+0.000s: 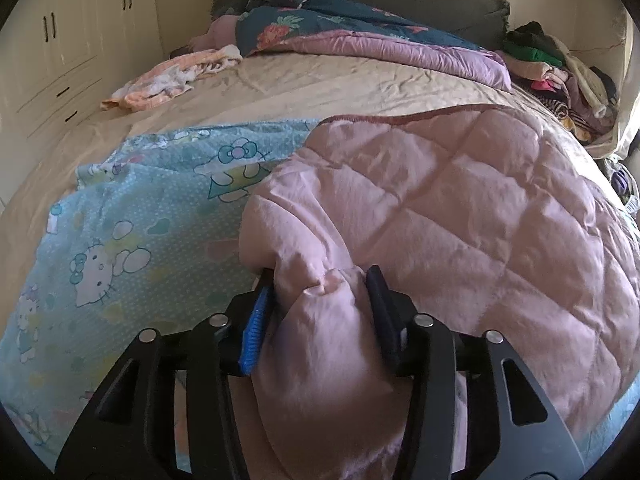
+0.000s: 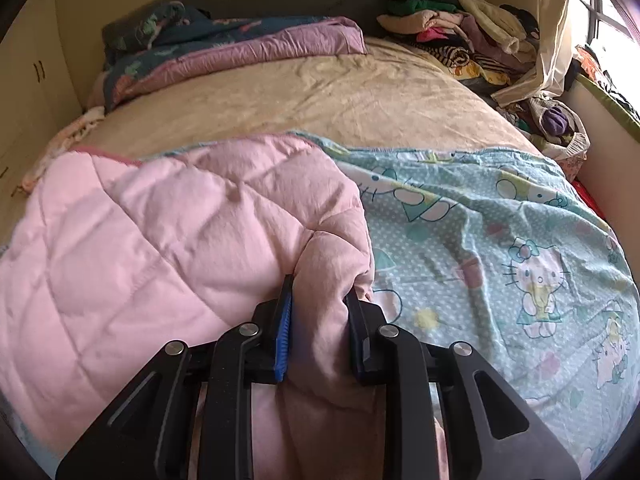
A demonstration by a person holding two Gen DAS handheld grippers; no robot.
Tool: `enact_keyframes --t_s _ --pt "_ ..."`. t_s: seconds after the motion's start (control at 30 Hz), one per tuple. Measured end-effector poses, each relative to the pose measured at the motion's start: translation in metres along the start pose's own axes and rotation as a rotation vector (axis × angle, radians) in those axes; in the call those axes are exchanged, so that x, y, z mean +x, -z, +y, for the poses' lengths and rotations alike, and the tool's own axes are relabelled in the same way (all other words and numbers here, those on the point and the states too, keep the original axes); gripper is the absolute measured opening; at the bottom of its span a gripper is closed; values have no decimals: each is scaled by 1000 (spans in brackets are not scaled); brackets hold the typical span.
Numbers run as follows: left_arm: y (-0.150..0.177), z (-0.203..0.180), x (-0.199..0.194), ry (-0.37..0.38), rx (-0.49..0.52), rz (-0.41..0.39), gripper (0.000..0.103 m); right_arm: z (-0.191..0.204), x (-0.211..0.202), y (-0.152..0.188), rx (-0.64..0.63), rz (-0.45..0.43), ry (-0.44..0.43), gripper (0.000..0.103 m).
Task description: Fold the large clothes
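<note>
Left wrist view: the left gripper (image 1: 320,284) is clamped on a thick bunch of the pink quilt (image 1: 460,208), whose cartoon-print blue side (image 1: 132,216) lies face up on the bed (image 1: 340,84). Right wrist view: the right gripper (image 2: 318,296) pinches another bunch of the same quilt, printed face spreading off to its right. The risk, I'd say: padded fabric is slippery and bulky, so a bunch could slide out during a lift, or uneven pulls could skew the fold.

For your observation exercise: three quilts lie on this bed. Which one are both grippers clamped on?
The pink quilted blanket with the cartoon-cat underside, nearest the cameras. The dark floral quilt and lilac quilt lie untouched by the headboard.
</note>
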State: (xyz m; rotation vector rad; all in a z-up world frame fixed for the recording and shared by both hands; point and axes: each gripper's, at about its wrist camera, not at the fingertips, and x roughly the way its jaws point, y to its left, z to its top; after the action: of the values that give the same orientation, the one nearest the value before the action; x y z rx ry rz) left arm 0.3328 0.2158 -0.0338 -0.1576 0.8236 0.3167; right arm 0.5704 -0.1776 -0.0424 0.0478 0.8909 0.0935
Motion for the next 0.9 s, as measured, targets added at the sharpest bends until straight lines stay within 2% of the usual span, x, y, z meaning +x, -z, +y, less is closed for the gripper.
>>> enact_keyframes --t_s 0.2,0.3,0.33,0.37,0.47,0.57,0.73,0.9 --pt "1 -2 -2 -4 -4 -12 42 -3 8 3 7 9 -9 23" --pt "1 -1 -8 -4 -11 -16 49 -8 0 5 27 6 -25 31" --pt "1 0 -10 -1 -15 -17 54 -13 -6 6 48 1 -37 41" --pt "1 1 -14 4 -21 -21 59 -15 -10 6 61 -4 -49 56" --pt "1 3 -26 10 -24 -32 68 -24 -34 12 117 -50 -90 83" --pt "2 5 -37 10 -26 -44 80 -32 -59 19 156 -92 -139 94" --pt "6 4 -61 17 -22 -67 91 -35 -97 27 173 -131 -196 96" --pt "11 2 -88 31 -19 -92 93 -33 -132 39 164 -171 -212 98"
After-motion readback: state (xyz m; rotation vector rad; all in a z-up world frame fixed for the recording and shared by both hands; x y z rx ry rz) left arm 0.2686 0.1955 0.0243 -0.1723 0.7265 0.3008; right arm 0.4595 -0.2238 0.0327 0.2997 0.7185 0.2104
